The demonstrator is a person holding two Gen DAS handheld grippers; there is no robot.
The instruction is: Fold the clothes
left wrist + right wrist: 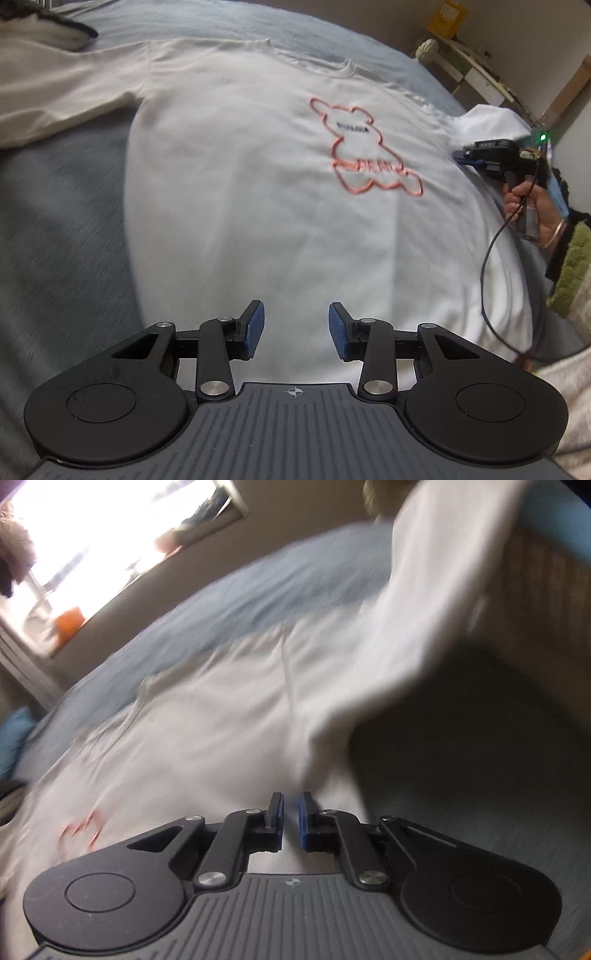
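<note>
While the white shirt [258, 192] is lying flat, print up, on the blue-grey bedspread [62, 229], the left gripper [296, 328] is hovering over its lower part with jaws partly open and nothing between them. At the shirt's far side, by a sleeve, the right gripper [291, 814] is sitting with jaws nearly closed; whether cloth is pinched, blur is hiding.

From my left gripper [296, 330] the white shirt [258, 206] lies flat ahead, offering free passage up to its collar. My right gripper [466, 157] with its dangling cable [487, 258] blocks the bed's [66, 229] right edge. A sleeve [62, 99] spreads toward the far left corner; bare bedcover beside it is clear.
</note>
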